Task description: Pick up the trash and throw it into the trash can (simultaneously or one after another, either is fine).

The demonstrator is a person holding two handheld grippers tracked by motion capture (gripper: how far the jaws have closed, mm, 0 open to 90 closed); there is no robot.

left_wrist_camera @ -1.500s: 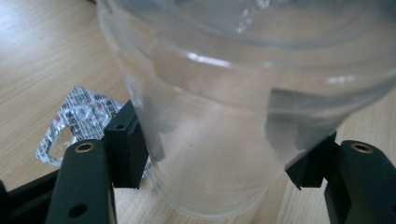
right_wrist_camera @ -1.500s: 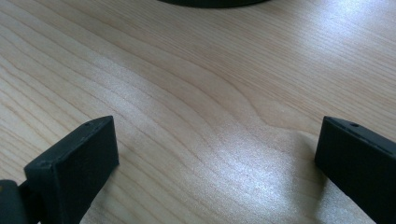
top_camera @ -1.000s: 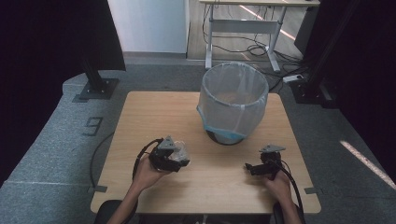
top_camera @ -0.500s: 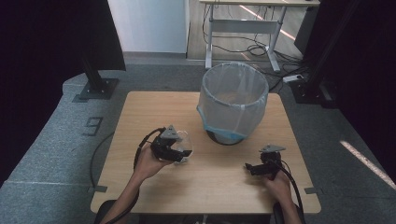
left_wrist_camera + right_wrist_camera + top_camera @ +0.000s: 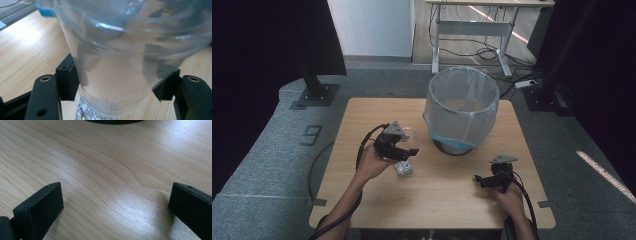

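So right now my left tongs (image 5: 404,150) are clamped on a clear plastic cup (image 5: 125,62), one black pad (image 5: 67,80) pressing each side of its lower wall; in the left gripper view the cup stands mouth up, with the narrow base down by the pads, and it hangs clear above the table (image 5: 452,200); under it on the wood there's a small crumpled foil-looking scrap (image 5: 403,169), can't tell exactly what that is.

What matters next is where the bin sits: the wastebasket with the white liner (image 5: 462,107) is off to the right of the cup and a bit farther away from me, near but not touching; its rim stands higher than the cup as far as I can judge from above, so I reckon the cup has to go up and over that rim rather than straight across.

My right tongs (image 5: 482,180) rest low near the front right of the table, spread wide with nothing but bare wood between them; they sit about as near the bin, on its other side, but the left has the load.
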